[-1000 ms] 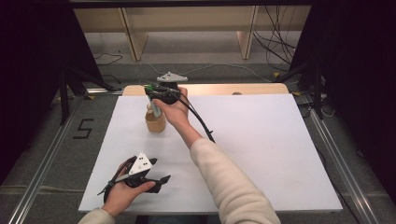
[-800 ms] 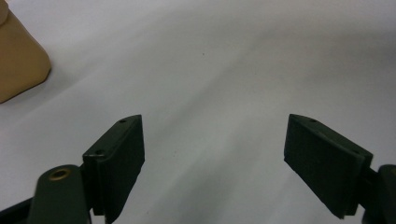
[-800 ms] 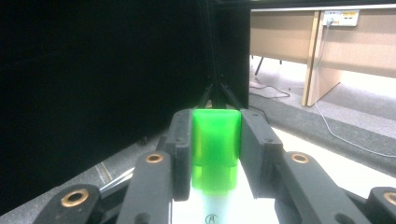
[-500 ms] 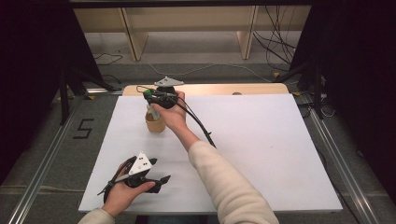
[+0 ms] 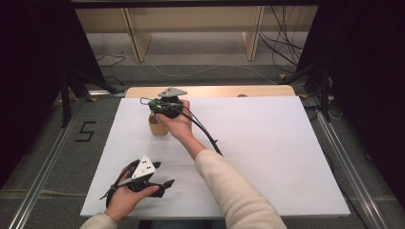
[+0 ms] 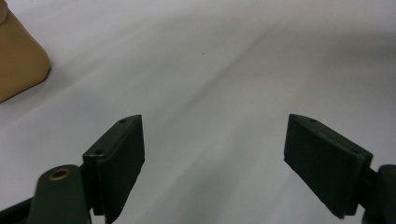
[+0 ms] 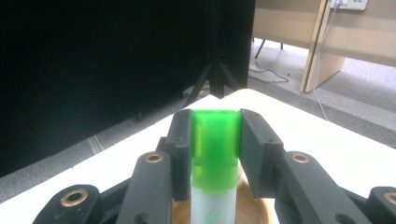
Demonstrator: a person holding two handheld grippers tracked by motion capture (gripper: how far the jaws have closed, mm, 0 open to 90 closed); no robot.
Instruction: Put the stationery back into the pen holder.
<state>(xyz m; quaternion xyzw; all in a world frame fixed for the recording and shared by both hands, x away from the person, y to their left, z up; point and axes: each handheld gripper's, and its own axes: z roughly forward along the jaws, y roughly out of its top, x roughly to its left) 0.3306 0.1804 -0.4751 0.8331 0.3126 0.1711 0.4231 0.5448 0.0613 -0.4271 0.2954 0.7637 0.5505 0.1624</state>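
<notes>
The right tongs [image 5: 160, 106] hang over the far-left part of the desk [image 5: 267, 143], just above a tan cup [image 5: 158, 126] that stands upright near the far edge, left of the middle. In the right gripper view the right tongs [image 7: 217, 154] are clamped on a marker [image 7: 216, 158] with a green cap and a whitish body; both jaws press the cap from either side. The marker's lower end points down toward the cup's round mouth [image 7: 254, 205], which shows just beneath it. Whether the marker touches the cup cannot be told. The right hand [image 5: 176, 121] wraps the gripper's body, the grey plate on top faces the far edge, and a black cable [image 5: 205, 133] trails back along the forearm toward the near edge.

The left tongs [image 5: 165, 183] lie low at the near-left corner of the desk, held in the left hand [image 5: 126, 195], pointing toward the right edge. In the left gripper view the left tongs [image 6: 212, 158] stand wide apart with nothing between the jaws but bare white desk surface. A tan shape, likely the cup [image 6: 18, 60], sits at the upper left of that view, well apart from the jaws.

Beyond the far edge lie a grey floor [image 5: 215, 76] with loose cables and pale wooden furniture legs [image 5: 136, 36].
</notes>
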